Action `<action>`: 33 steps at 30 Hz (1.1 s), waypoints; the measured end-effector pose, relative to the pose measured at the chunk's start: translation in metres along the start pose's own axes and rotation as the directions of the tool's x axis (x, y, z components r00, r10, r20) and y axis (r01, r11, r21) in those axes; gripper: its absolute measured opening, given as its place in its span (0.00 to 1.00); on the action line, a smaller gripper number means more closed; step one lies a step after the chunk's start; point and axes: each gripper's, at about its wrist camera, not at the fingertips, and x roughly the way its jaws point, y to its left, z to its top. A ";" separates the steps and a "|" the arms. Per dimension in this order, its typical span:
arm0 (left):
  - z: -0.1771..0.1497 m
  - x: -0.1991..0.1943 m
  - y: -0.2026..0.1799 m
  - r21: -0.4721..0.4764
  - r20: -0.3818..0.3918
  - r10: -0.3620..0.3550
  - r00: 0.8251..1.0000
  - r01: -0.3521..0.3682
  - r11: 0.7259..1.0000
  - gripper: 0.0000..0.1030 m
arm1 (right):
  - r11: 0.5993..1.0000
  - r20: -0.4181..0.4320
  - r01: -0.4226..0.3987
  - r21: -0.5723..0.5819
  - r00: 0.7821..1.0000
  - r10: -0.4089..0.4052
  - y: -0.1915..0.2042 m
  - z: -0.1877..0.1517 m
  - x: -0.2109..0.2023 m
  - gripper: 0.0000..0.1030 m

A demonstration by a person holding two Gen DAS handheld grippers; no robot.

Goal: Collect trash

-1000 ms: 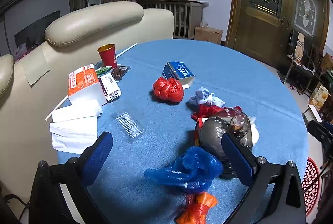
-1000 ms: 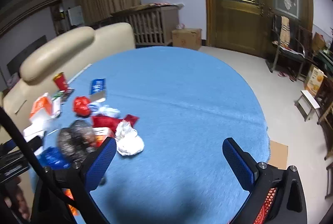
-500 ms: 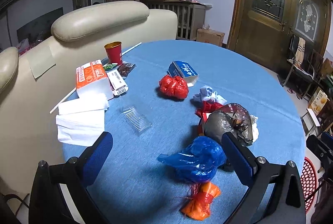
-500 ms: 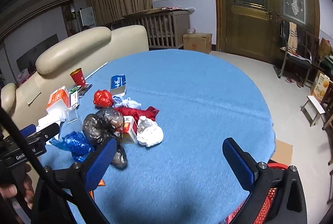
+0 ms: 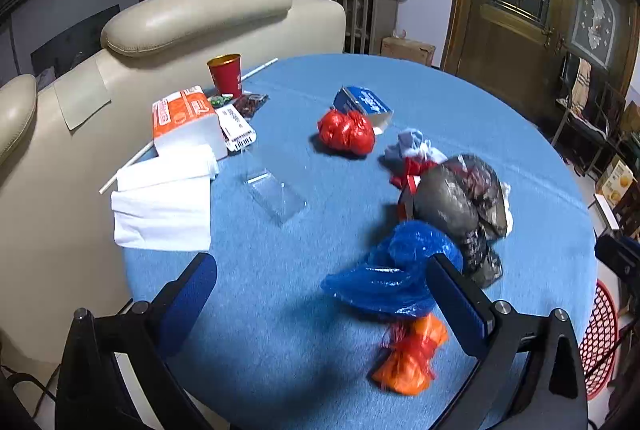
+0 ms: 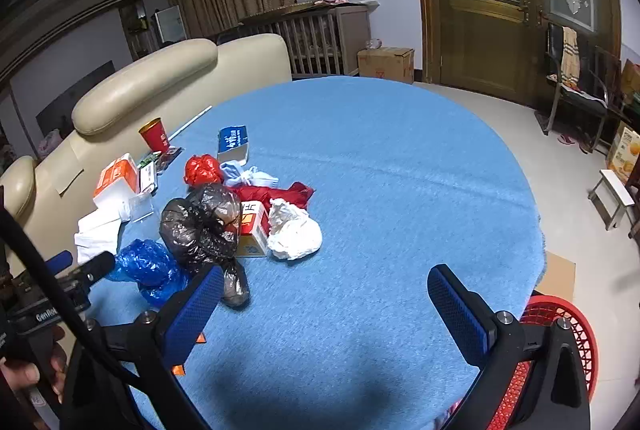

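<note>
- Over the last second both cameras have drawn back from the pile and lifted a little: in my left view the blue bag and the orange bag sit further up the frame than they did, and the right view now takes in the whole heap instead of only its edge.
- My left gripper is spread wide and empty above the blue tablecloth, its right finger just in front of the blue bag.
- My right gripper is also wide apart and holds nothing, over bare cloth to the right of the black bag.
- The trash all lies on the table: red bag, white wad, small carton.
- The red basket shows beyond the table edge at lower right; I judge it the bin.
- Nothing is collected yet; I read this as lining up for a first grab, likely the blue bag.
</note>
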 end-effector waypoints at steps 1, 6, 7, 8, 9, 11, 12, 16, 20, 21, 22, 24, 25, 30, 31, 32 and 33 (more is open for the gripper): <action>-0.002 0.000 -0.001 0.006 -0.004 -0.001 1.000 0.001 1.000 1.00 | 1.000 -0.002 -0.001 -0.003 1.000 0.001 0.001 0.000 0.001 1.00; -0.006 -0.003 -0.006 0.018 -0.006 -0.009 1.000 0.009 1.000 1.00 | 1.000 -0.003 -0.009 -0.007 1.000 0.009 0.004 0.000 0.001 1.00; -0.006 -0.005 -0.006 0.020 -0.004 -0.011 1.000 0.011 1.000 1.00 | 1.000 -0.002 -0.011 -0.010 1.000 0.011 0.004 0.000 0.001 1.00; -0.005 -0.005 -0.007 0.021 -0.001 -0.011 1.000 0.011 1.000 1.00 | 1.000 0.000 -0.011 -0.012 1.000 0.011 0.005 0.000 0.000 1.00; -0.005 -0.007 -0.007 0.022 0.003 -0.010 1.000 0.010 1.000 1.00 | 1.000 0.002 -0.011 -0.014 1.000 0.011 0.005 0.000 -0.001 1.00; -0.004 -0.009 -0.007 0.021 0.010 -0.011 1.000 0.011 1.000 1.00 | 1.000 0.004 -0.011 -0.013 1.000 0.011 0.005 0.000 -0.001 1.00; -0.003 -0.010 -0.006 0.019 0.013 -0.012 1.000 0.012 1.000 1.00 | 1.000 0.005 -0.012 -0.011 1.000 0.012 0.005 0.000 -0.002 1.00; 0.001 -0.017 -0.004 0.009 0.032 -0.012 0.999 0.012 1.000 1.00 | 1.000 0.009 -0.013 -0.009 1.000 0.013 0.004 0.000 -0.002 1.00; 0.007 -0.025 0.001 -0.012 0.057 -0.015 0.998 0.016 1.000 1.00 | 1.000 0.016 -0.018 -0.011 1.000 0.018 0.006 0.001 -0.006 1.00; 0.009 -0.028 0.005 -0.026 0.068 -0.014 0.998 0.016 1.000 1.00 | 1.000 0.018 -0.020 -0.012 1.000 0.020 0.007 0.001 -0.007 1.00; 0.010 -0.031 0.009 -0.040 0.079 -0.013 0.997 0.016 0.999 1.00 | 1.000 0.019 -0.021 -0.014 1.000 0.021 0.007 0.001 -0.007 1.00; 0.013 -0.034 0.016 -0.064 0.091 -0.007 0.996 0.013 0.998 1.00 | 0.999 0.018 -0.027 -0.020 0.999 0.027 0.009 0.001 -0.007 1.00; 0.014 -0.035 0.022 -0.081 0.096 0.001 0.995 0.006 0.997 1.00 | 0.999 0.016 -0.031 -0.022 0.999 0.031 0.010 0.001 -0.008 1.00; 0.011 -0.018 0.034 -0.097 0.043 0.010 0.999 -0.006 0.995 1.00 | 0.996 -0.026 -0.083 -0.031 0.996 0.082 0.018 -0.004 0.006 1.00; 0.009 -0.014 0.034 -0.095 0.028 0.002 1.000 0.001 0.995 1.00 | 0.994 -0.041 -0.104 -0.036 0.994 0.102 0.021 -0.005 0.012 1.00; 0.006 -0.009 0.033 -0.092 0.007 -0.012 1.000 0.012 0.996 1.00 | 0.992 -0.051 -0.117 -0.040 0.992 0.115 0.024 -0.006 0.015 1.00; 0.004 -0.005 0.030 -0.088 -0.006 -0.024 1.000 0.023 0.996 1.00 | 0.990 -0.069 -0.133 -0.047 0.989 0.130 0.028 -0.008 0.022 1.00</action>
